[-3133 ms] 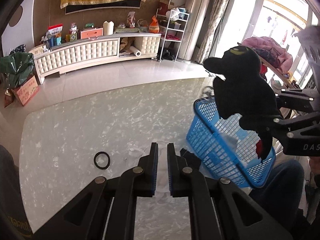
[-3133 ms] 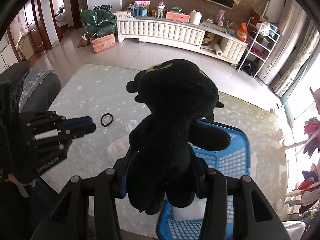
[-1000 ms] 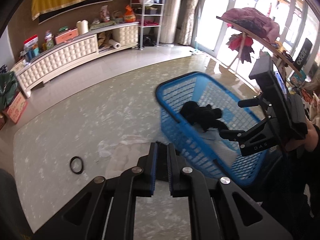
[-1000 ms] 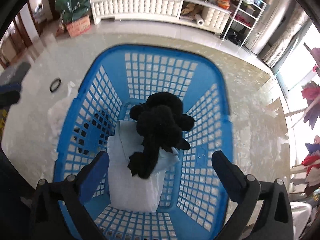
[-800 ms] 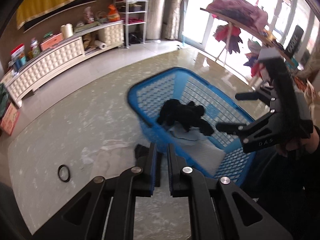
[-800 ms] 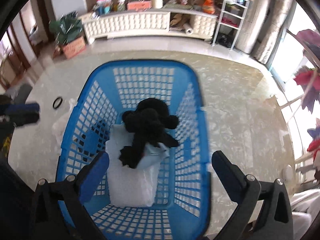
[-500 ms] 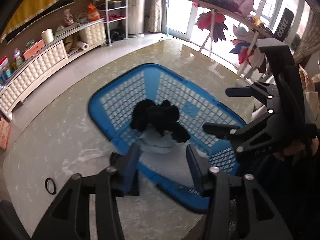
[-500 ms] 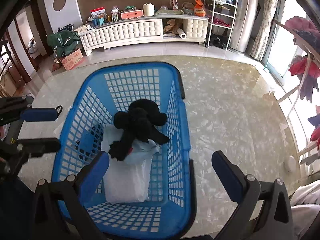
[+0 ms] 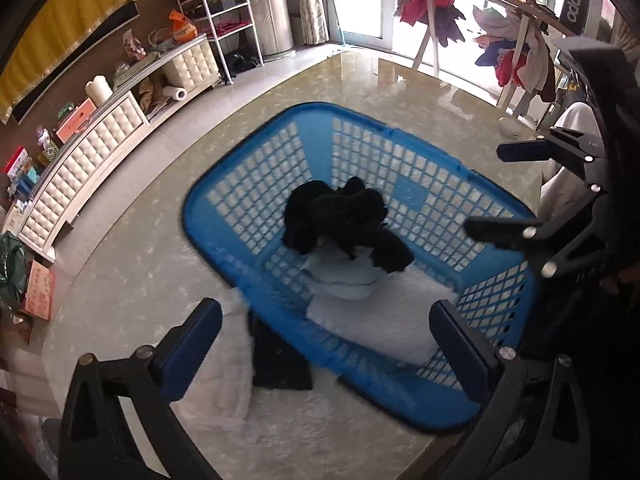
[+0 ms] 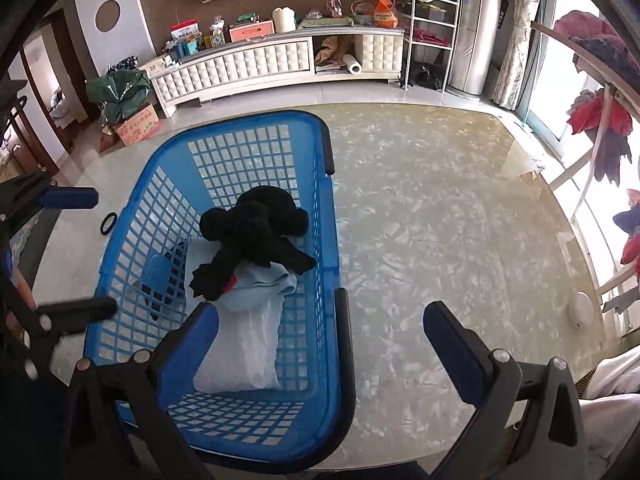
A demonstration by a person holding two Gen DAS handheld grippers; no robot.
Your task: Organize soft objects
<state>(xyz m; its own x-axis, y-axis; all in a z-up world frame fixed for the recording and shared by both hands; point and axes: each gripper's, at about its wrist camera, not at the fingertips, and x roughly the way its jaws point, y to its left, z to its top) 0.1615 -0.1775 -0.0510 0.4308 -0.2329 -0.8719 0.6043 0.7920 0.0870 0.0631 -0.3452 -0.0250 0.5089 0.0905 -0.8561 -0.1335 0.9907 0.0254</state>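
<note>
where your left wrist camera looks down, your left gripper (image 9: 326, 330) is spread wide, holding nothing, its blue pads straddling the near left rim of the blue basket (image 9: 224, 252). the black plush toy (image 9: 344, 222) lies inside the basket on a pale blue cloth (image 9: 344, 278), which rests on a white folded cloth (image 9: 380, 326). outside the near rim, a black cloth (image 9: 280, 356) and a white towel (image 9: 222, 376) lie on the marble table (image 9: 140, 264), the black one tucked against the basket wall. bare marble runs left and far of the basket. your right gripper (image 9: 516, 190) hangs at the right over the basket, its fingers apart and empty. a dark sign at far right reads "zippo", seen sideways.

from your right wrist camera, the right gripper (image 10: 320, 334) is spread too, its left pad over the basket's (image 10: 332, 280) near end, its right pad over bare table (image 10: 440, 220). the plush toy (image 10: 258, 234) sits mid-basket atop the cloths. wide open marble lies right of the basket up to the table's curved edge. a black ring (image 10: 108, 224) lies left of the basket by your left gripper (image 10: 74, 254). print on the cardboard box (image 10: 138, 126) on the floor is too small to read.
</note>
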